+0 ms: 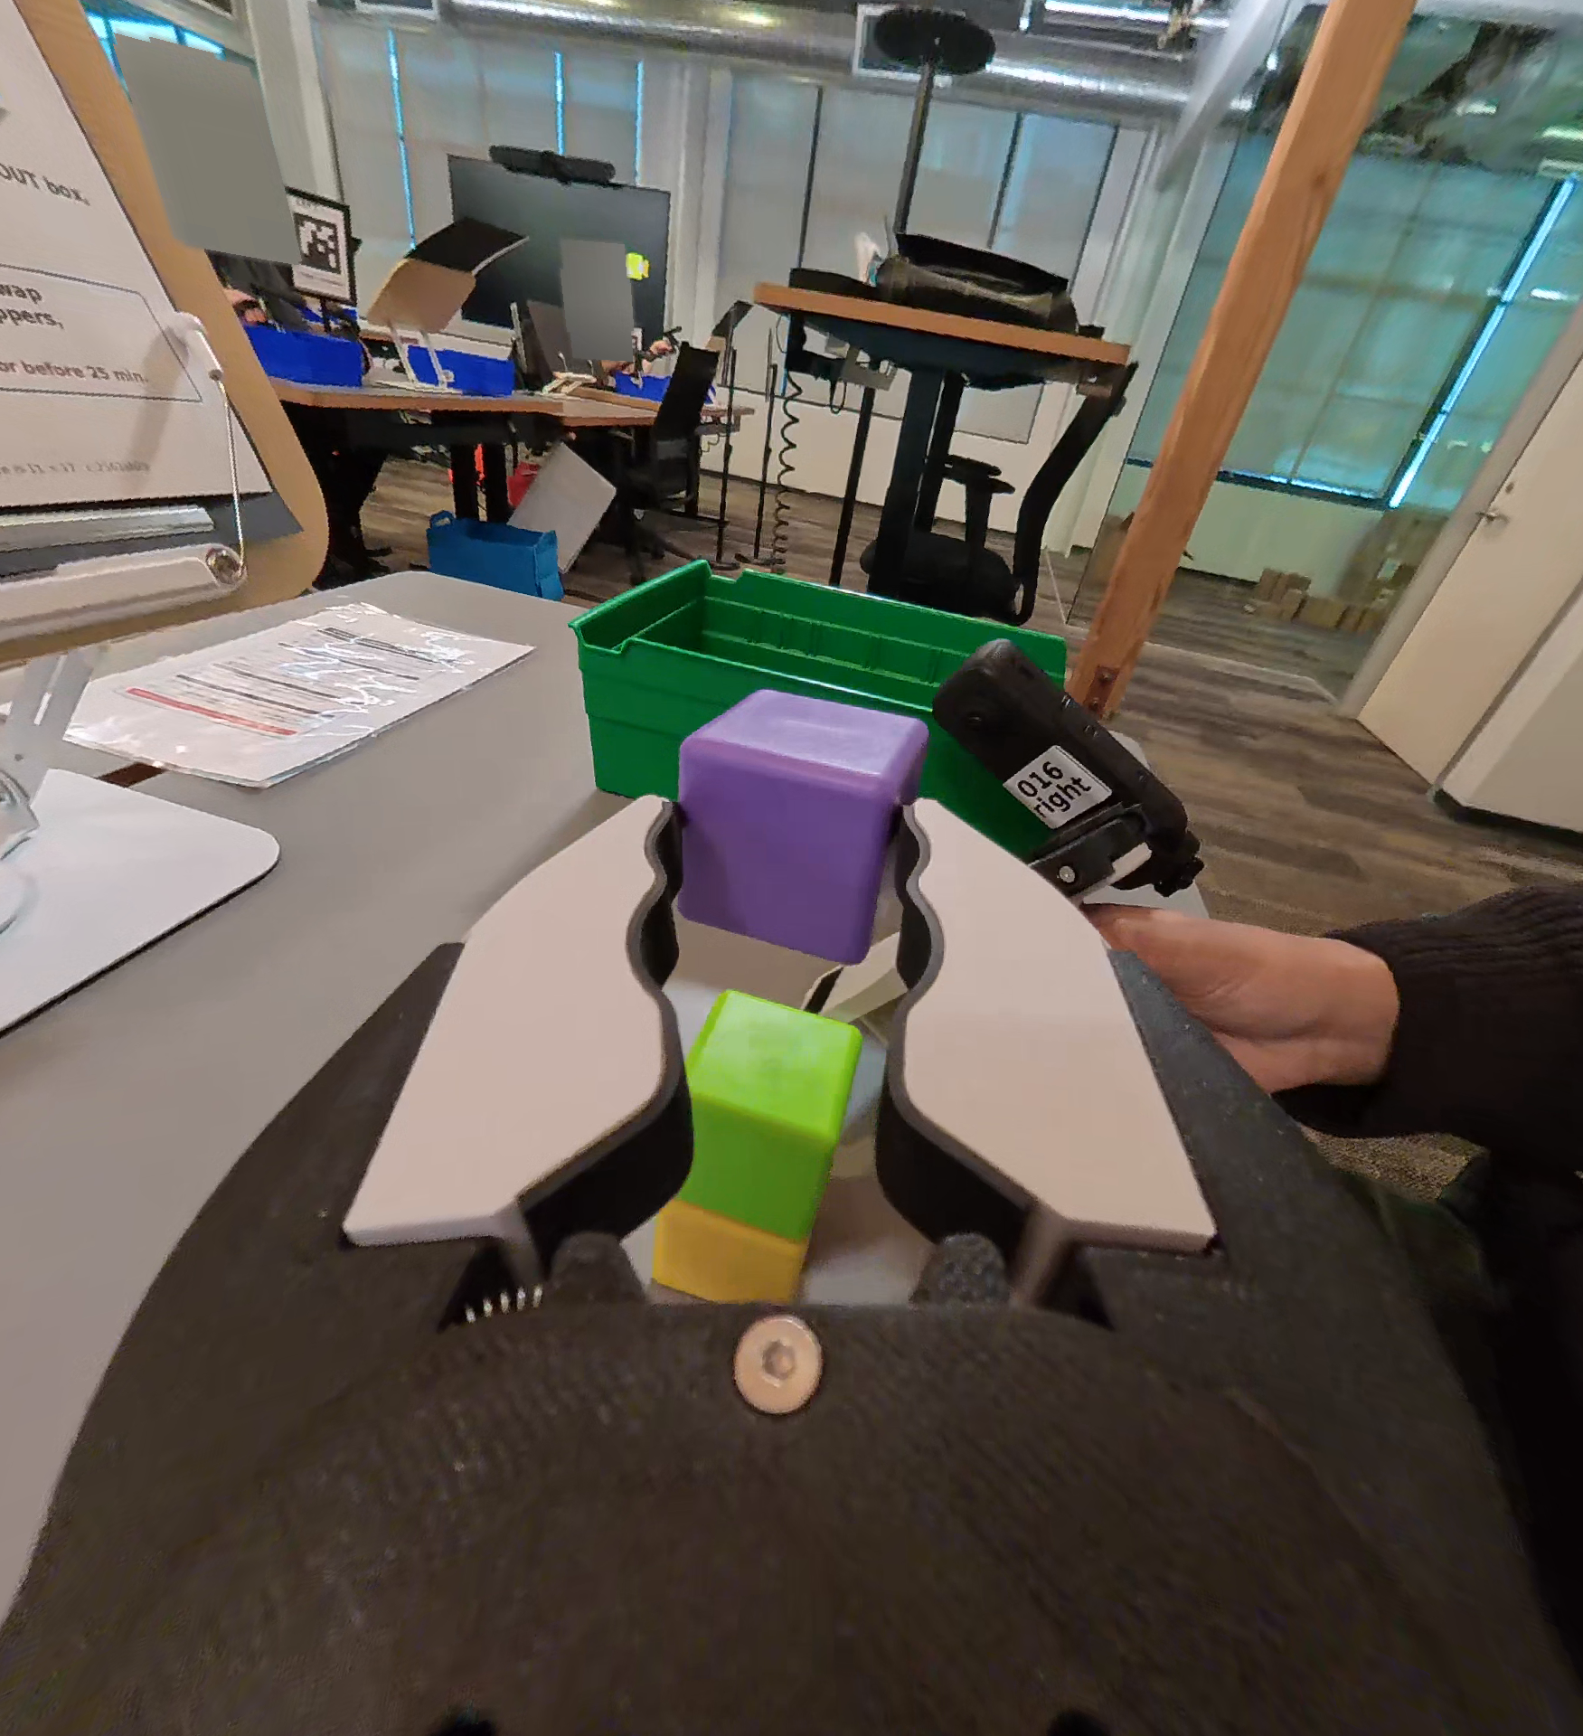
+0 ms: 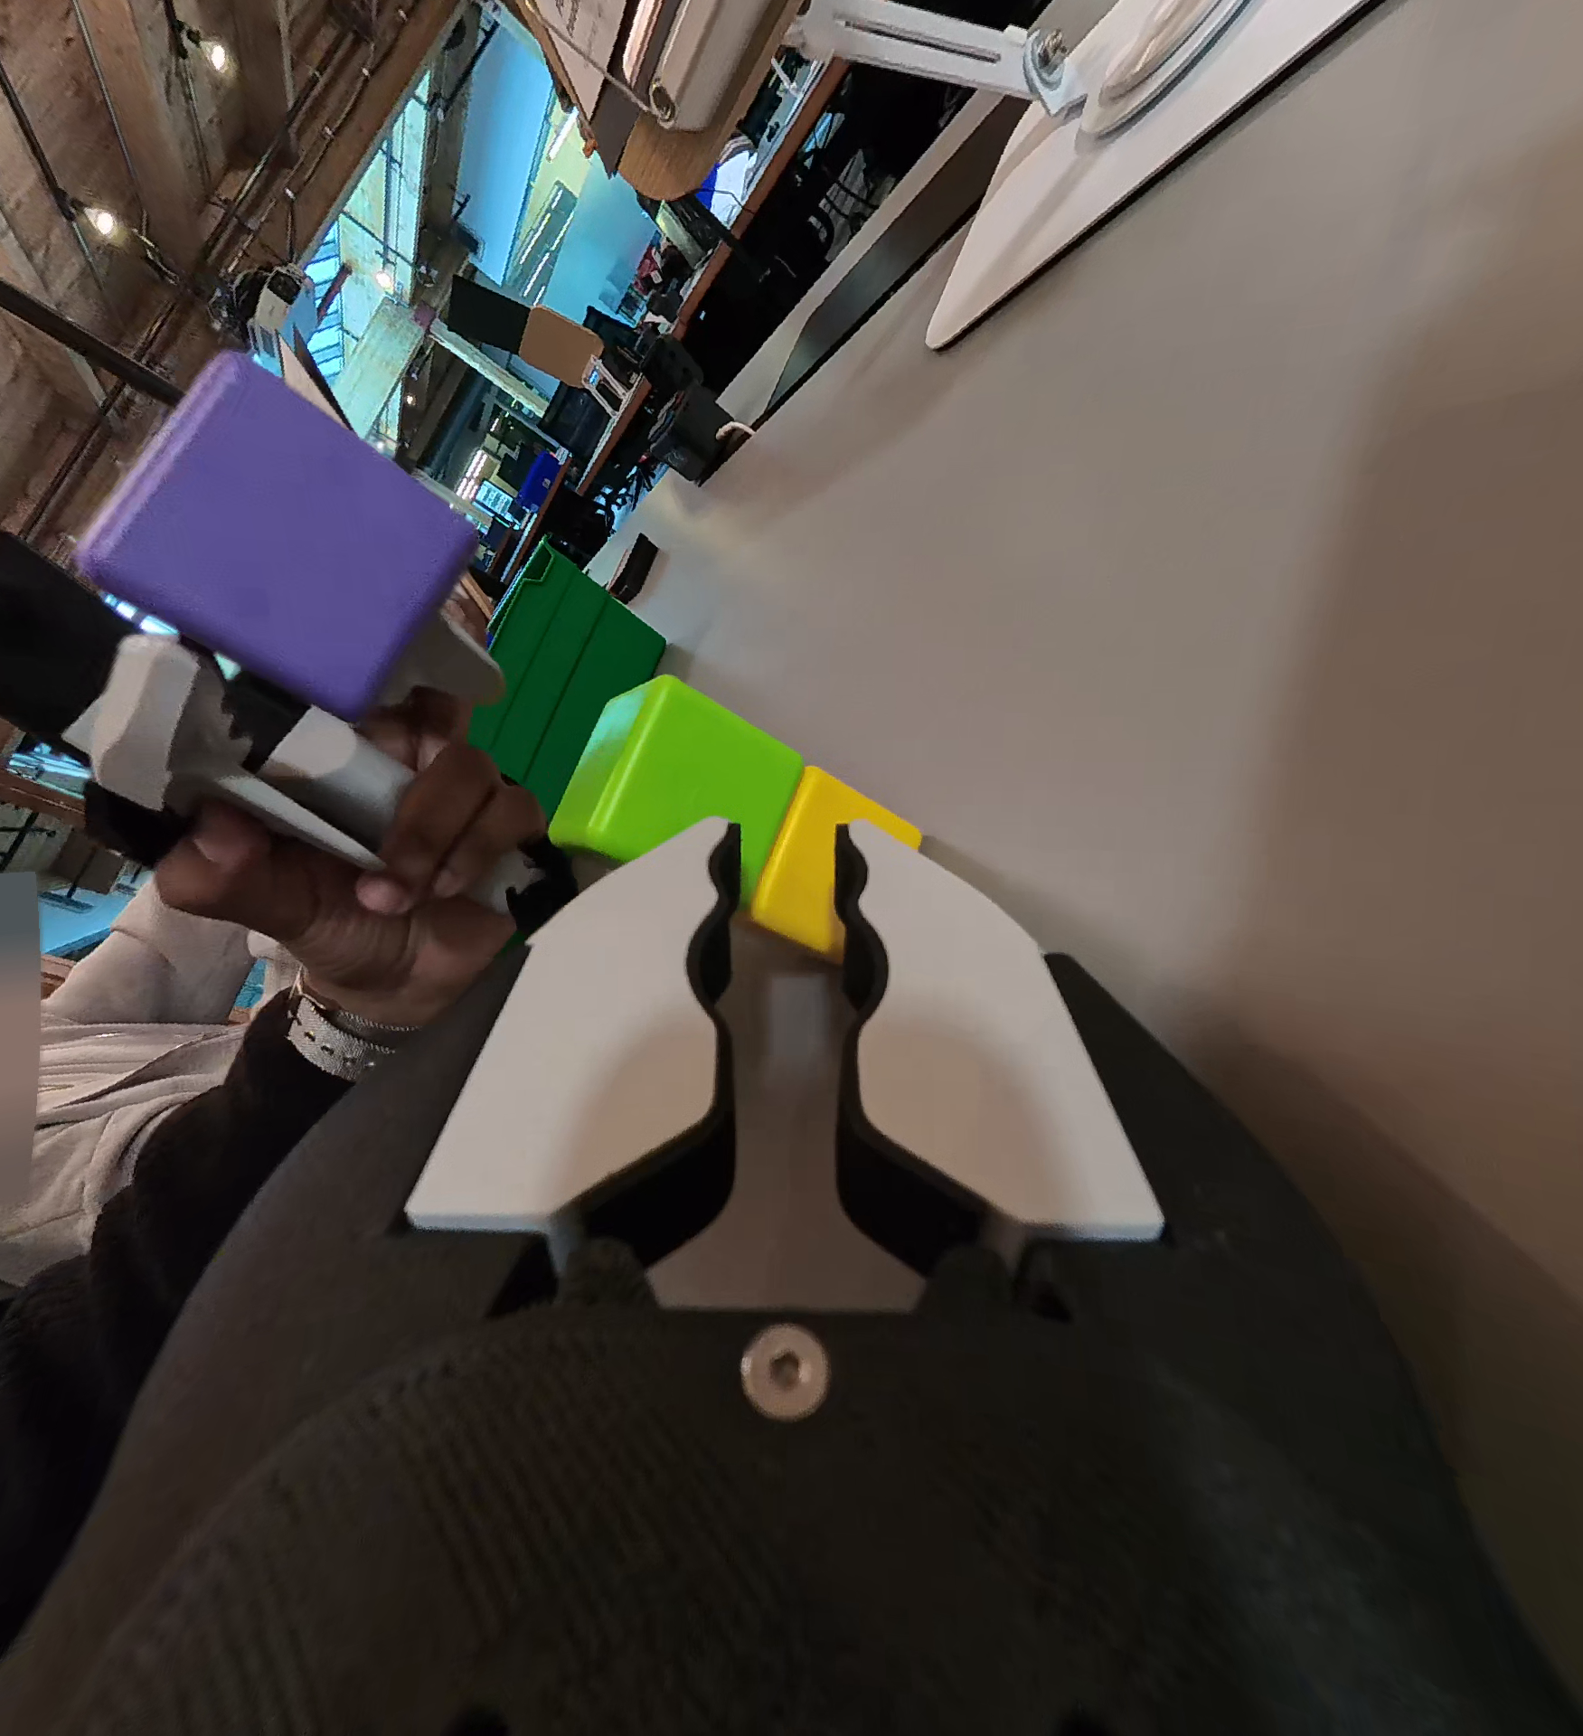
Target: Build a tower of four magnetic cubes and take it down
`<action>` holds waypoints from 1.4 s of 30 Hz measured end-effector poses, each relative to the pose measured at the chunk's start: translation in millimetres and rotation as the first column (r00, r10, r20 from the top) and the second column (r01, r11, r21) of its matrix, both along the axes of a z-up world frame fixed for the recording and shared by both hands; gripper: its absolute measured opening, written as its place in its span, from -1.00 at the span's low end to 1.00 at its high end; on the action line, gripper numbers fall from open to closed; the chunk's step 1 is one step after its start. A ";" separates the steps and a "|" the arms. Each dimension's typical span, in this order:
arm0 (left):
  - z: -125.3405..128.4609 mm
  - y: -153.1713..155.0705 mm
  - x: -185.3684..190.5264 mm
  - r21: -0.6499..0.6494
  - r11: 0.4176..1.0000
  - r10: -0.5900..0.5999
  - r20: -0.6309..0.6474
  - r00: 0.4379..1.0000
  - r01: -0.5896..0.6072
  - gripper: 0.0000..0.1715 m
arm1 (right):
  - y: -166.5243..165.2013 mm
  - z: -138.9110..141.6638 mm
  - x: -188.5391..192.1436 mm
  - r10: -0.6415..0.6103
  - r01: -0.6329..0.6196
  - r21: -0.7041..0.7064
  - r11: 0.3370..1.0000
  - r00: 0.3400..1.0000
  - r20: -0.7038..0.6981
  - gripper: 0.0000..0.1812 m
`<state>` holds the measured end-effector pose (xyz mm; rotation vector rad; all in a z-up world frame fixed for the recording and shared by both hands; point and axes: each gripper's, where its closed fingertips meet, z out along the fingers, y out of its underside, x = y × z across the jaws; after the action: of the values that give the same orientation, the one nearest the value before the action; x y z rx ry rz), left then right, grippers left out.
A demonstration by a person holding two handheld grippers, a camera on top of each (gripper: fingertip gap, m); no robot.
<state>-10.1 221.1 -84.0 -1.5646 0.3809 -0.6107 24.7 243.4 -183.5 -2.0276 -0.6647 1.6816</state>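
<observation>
Item 1, left gripper (image 1: 789, 827): its two fingers are clamping a purple cube (image 1: 792, 817) by its side faces, and the cube is hanging in the air above the stack below.

Item 2, stack: a lime-green cube (image 1: 768, 1099) is sitting on a yellow cube (image 1: 726, 1254), which is resting on the grey table (image 1: 346, 939). In the left wrist view the stack is showing in the gap between the fingers, below the purple cube and apart from it.

Item 3, right gripper (image 2: 787, 845): it is lying on its side, fingers parted with a narrow gap and holding nothing. The fingertips are sitting just beside the yellow cube (image 2: 801, 883), near its seam with the lime-green cube (image 2: 675, 780); whether they are touching it cannot be told.

Item 4, surroundings: a green bin (image 1: 806, 648) is standing on the table just behind the stack. A white stand base (image 1: 102, 874) and a bagged printed sheet (image 1: 299, 686) are lying to the left, well apart from the cubes. The right gripper's black camera body (image 1: 1060, 761) and the hand (image 1: 1257, 986) holding it are crowding the stack's right side.

Item 5, open room: bare table is stretching between the stack and the stand base. The table's far edge is running behind the bin, with floor beyond.
</observation>
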 end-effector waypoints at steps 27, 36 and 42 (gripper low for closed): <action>-28.7 2.2 -4.1 -0.046 0.995 0.094 0.078 0.992 -0.091 -0.50 | -0.2 0.5 -0.6 0.003 -0.003 -0.017 1.000 1.000 -0.009 -0.79; -31.1 1.3 -1.9 -0.050 0.995 0.089 0.068 0.994 -0.085 -0.50 | 0.0 0.5 -0.8 0.003 -0.003 -0.022 1.000 1.000 -0.010 -0.79; -32.7 0.4 -9.9 -0.003 0.988 0.151 0.042 0.988 -0.151 -1.00 | -0.5 0.5 -1.0 0.004 -0.004 -0.022 1.000 1.000 -0.010 -0.79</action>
<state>-20.0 221.5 -116.6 -1.5620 0.2282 -0.5247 23.7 243.0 -183.0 -2.0326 -0.6498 1.7072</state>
